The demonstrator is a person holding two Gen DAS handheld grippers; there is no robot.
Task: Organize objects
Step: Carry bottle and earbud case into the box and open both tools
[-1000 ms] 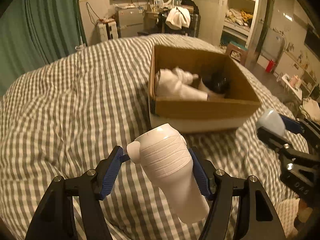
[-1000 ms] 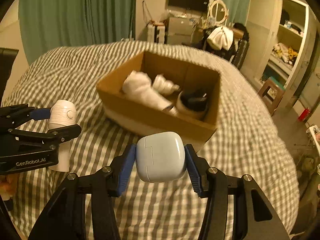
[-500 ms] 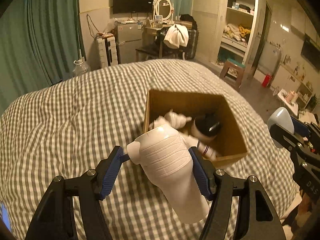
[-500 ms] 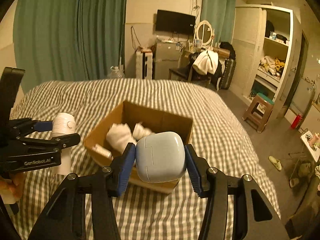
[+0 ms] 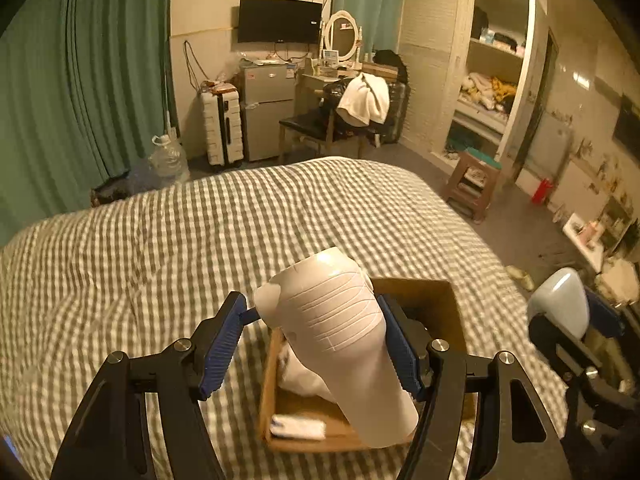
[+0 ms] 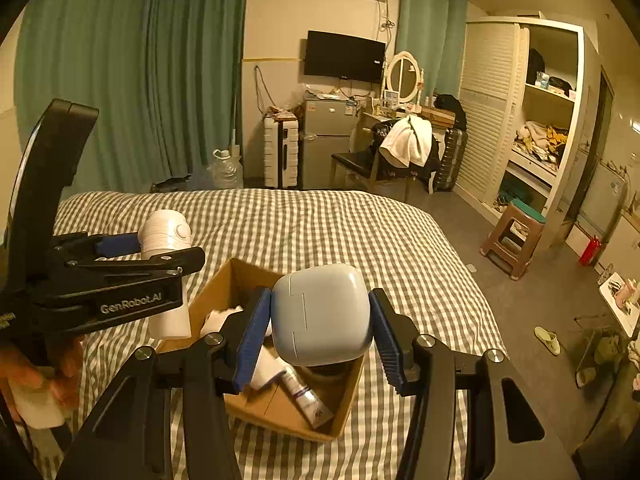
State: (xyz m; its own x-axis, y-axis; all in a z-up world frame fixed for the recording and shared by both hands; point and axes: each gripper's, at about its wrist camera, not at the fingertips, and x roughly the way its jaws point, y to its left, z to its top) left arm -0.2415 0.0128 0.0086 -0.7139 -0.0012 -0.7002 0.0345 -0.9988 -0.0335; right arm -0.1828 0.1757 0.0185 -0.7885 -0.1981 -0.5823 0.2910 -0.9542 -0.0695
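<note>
My left gripper (image 5: 312,336) is shut on a white ribbed bottle (image 5: 336,336) and holds it above the open cardboard box (image 5: 444,296) on the bed. My right gripper (image 6: 320,328) is shut on a pale blue rounded case (image 6: 322,314), also above the box (image 6: 216,292). The box holds white bundles (image 6: 218,318), a tube (image 6: 306,398) and a dark round thing partly hidden under the case. The left gripper with the bottle (image 6: 166,236) shows at left in the right wrist view; the case (image 5: 558,300) shows at right in the left wrist view.
The box sits on a grey-checked duvet (image 5: 200,240) on the bed. Beyond the foot of the bed stand a suitcase (image 5: 222,128), a small fridge (image 5: 270,112), a chair with a towel (image 5: 362,100) and a stool (image 5: 474,184). Green curtains (image 5: 88,100) hang at left.
Both grippers have risen and moved forward over the box, which now lies low and close beneath them. Both still hold their objects.
</note>
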